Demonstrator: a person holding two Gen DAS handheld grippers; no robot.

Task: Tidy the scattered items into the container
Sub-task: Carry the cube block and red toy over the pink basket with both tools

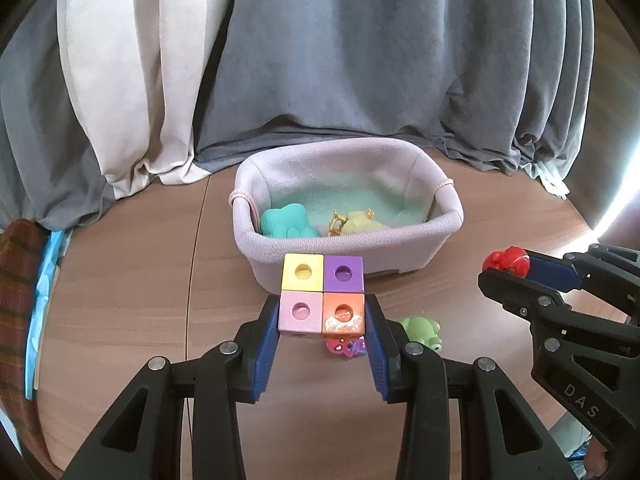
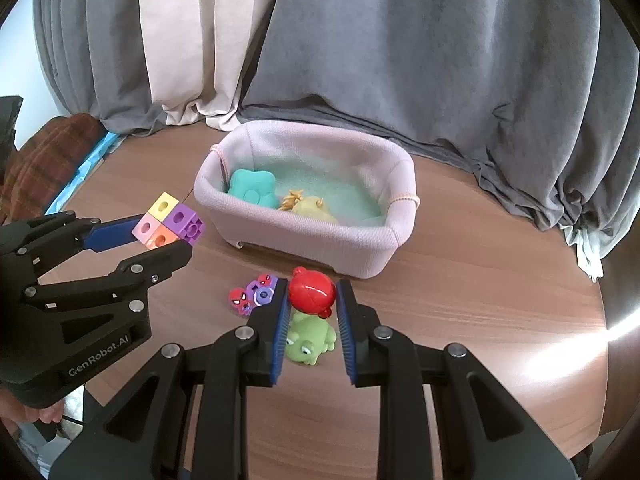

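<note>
my left gripper (image 1: 322, 322) has its fingers clamped on the block cluster (image 1: 322, 296), held above the surface just in front of the basket (image 1: 440, 236). my right gripper (image 2: 313, 300) grips the red toy (image 2: 312, 291) over the green frog (image 2: 310, 338) (frog lying on the surface). small spider toys (image 2: 252, 295) lie beside it.

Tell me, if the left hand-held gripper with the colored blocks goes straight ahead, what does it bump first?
Probably the basket. The left hand-held gripper holds the block square right before its near wall, though depth is hard to judge and it might pass over the rim.
</note>
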